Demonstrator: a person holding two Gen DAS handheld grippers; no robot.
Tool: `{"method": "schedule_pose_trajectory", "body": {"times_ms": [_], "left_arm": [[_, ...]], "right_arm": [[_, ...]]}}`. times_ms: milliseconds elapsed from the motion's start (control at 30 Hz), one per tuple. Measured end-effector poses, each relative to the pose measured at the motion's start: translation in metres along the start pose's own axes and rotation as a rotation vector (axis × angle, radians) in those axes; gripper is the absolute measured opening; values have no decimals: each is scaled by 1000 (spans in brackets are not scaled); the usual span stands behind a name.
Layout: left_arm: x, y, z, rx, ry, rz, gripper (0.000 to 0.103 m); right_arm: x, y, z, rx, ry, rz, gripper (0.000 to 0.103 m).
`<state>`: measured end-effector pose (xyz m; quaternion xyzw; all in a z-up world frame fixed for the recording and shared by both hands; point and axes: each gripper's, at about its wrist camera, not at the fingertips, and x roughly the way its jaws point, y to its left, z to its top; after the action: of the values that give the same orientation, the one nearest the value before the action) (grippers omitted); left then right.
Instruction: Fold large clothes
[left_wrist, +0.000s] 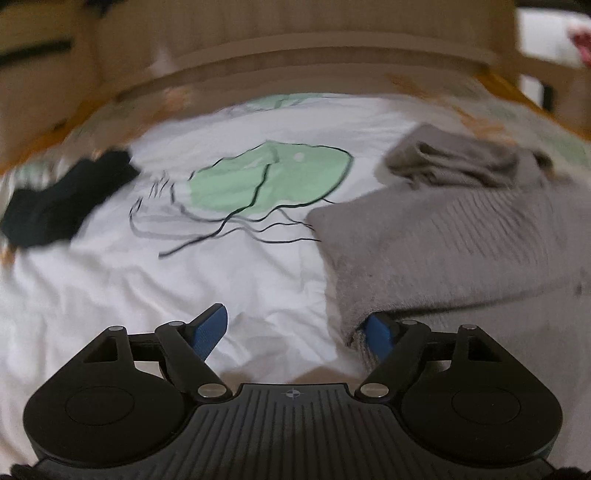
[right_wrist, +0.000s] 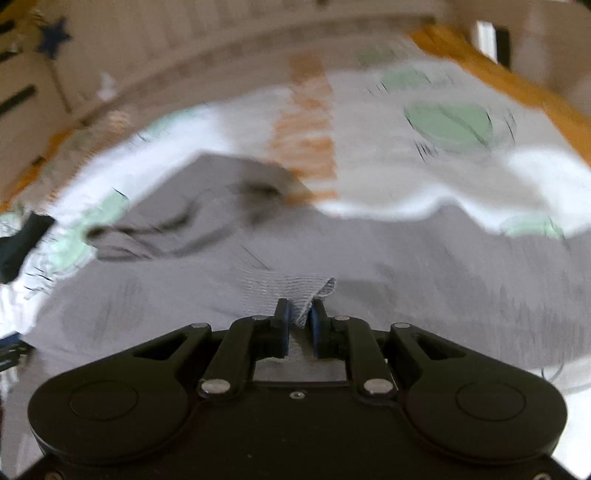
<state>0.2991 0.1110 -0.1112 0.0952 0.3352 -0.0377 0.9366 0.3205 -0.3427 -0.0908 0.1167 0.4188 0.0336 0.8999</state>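
Left wrist view: a grey knitted garment lies spread on a white bedsheet printed with green shapes, and both grippers work at its edge.

The left gripper stands with its blue pads wide apart; the left pad is over bare sheet, the right pad is tucked just under the garment's near corner, and nothing is pinched between them. In the right wrist view the right gripper has its jaws nearly together, clamped on a ribbed fold of the same grey garment, which covers most of the bed ahead. A dark cloth lies well apart at the left, near the wooden bed frame. Both views are blurred.
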Motion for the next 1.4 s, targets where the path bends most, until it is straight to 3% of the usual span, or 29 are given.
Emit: {"method": "schedule_pose_trajectory", "body": {"times_ms": [100,200,233,300,400,500,600,733,833,900,967,1100,1167,1267,1400], "left_arm": [[-6,-4,-1,124,-8,-14,78],[-13,-3,-7,234,5,8,78],[-15,0,-9,251,28,38,78],[-24,11,-9,212,39,59,78],[-46,23,4,79,-3,32,78],[-59,12,26,4,-65,-46,78],[-51,-11,42,-28,-66,-139,78],[-22,-42,49,-50,-20,-188,78],[3,-56,42,-65,48,-198,78],[19,-60,32,-56,83,-186,81],[24,-57,23,-73,57,-189,85],[19,-57,33,-81,104,-198,84],[8,-57,43,-99,116,-189,84],[-15,-65,60,-130,72,-218,84],[-41,-107,85,-58,6,-256,84]], "right_arm": [[4,-10,-5,33,0,11,21],[1,-13,-4,48,-14,11,37],[-1,-12,-3,42,-24,2,48],[-7,-11,-2,34,-50,7,54],[-22,-5,-1,15,-109,-16,56],[-34,8,-2,-43,-165,-5,56],[-33,25,-6,-98,-171,59,56],[-11,43,-14,-157,-117,72,56],[16,42,-23,-156,-27,73,58],[15,41,-29,-159,-61,84,58],[13,39,-30,-140,-66,97,58],[1,30,-27,-92,-76,135,58],[-12,23,-25,-41,-98,168,64],[-38,3,-22,17,-134,209,71],[-69,-35,-15,77,-160,169,72]]}}
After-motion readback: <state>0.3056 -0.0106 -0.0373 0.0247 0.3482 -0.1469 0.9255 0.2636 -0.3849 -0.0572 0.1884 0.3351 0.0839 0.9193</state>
